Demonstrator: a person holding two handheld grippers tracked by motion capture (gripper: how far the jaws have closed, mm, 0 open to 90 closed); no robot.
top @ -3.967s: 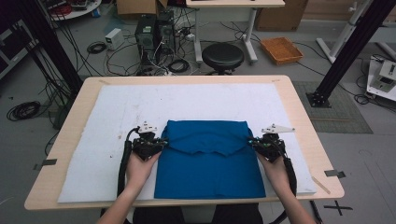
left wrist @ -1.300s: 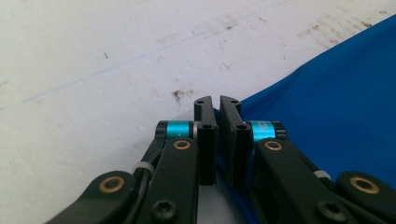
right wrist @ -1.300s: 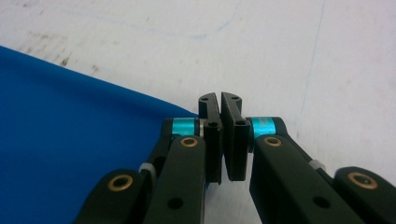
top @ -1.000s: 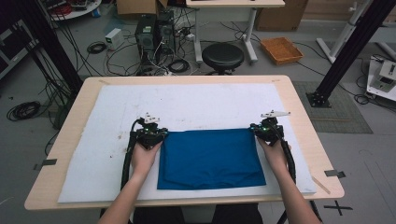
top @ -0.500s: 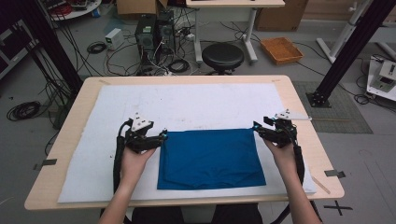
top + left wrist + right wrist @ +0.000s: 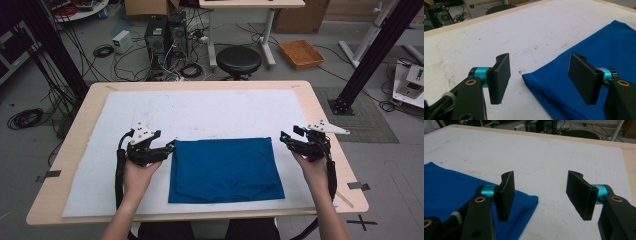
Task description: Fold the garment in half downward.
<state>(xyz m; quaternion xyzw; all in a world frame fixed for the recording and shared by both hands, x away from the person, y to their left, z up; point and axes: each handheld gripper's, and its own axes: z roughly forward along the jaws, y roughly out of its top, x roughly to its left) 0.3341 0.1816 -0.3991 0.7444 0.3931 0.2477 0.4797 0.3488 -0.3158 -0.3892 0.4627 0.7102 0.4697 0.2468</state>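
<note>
High view shows the folded blue cloth (image 6: 224,169) lying flat on the white mat (image 6: 210,112), between the two hands. Left gripper (image 6: 167,149) sits just beside its far left corner, jaws spread and empty; right gripper (image 6: 286,141), jaws just opening, holds nothing near the far right corner

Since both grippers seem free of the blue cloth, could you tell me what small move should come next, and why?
Probably bring both grippers down to the cloth's near corners for another fold. The blue cloth lies flat as a folded rectangle, and the left gripper and right gripper sit open beside its far corners, nothing between their fingers.
</note>
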